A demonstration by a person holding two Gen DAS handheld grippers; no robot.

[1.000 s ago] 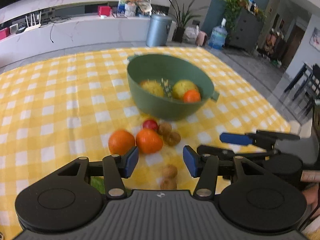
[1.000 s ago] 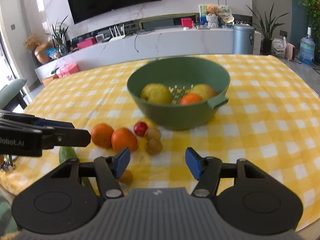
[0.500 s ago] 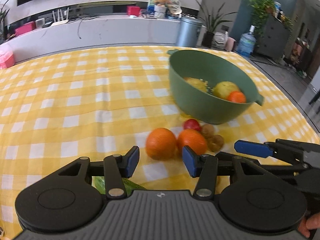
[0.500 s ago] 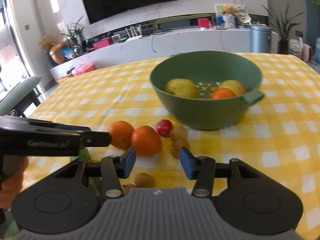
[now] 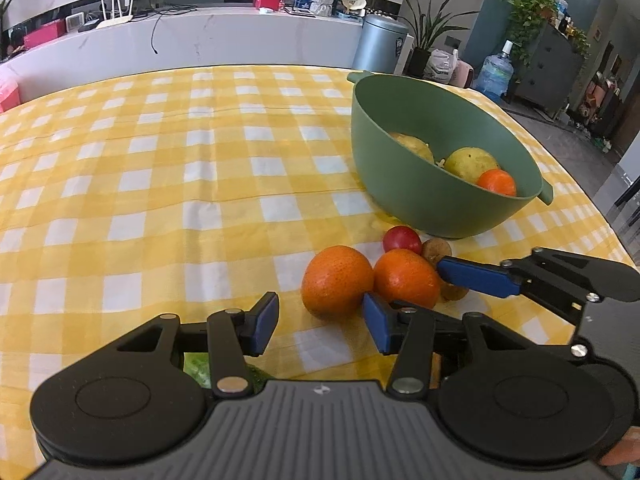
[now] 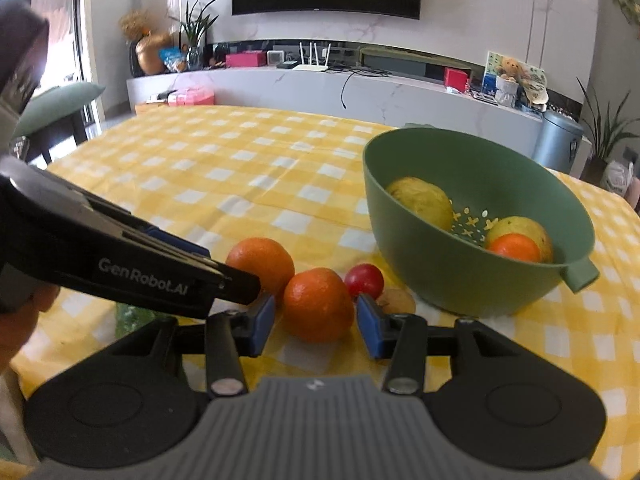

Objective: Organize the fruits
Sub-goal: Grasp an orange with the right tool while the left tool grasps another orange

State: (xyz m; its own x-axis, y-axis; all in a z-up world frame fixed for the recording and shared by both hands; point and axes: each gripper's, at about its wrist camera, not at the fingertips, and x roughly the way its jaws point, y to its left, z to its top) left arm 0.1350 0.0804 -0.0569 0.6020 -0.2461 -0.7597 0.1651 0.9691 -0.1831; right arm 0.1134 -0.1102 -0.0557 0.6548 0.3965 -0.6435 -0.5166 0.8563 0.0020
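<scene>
Three oranges are counted: two on the cloth (image 6: 260,266) (image 6: 318,304) and one in the bowl (image 6: 514,248) at 3 o'clock. Two yellow fruits (image 6: 420,202) (image 6: 520,228), one red fruit (image 6: 364,280) and one green bowl (image 6: 460,280) are seen.

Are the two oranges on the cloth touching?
Touching. In the left wrist view the left orange and right orange meet with no cloth showing between; the right wrist view shows no gap either.
</scene>
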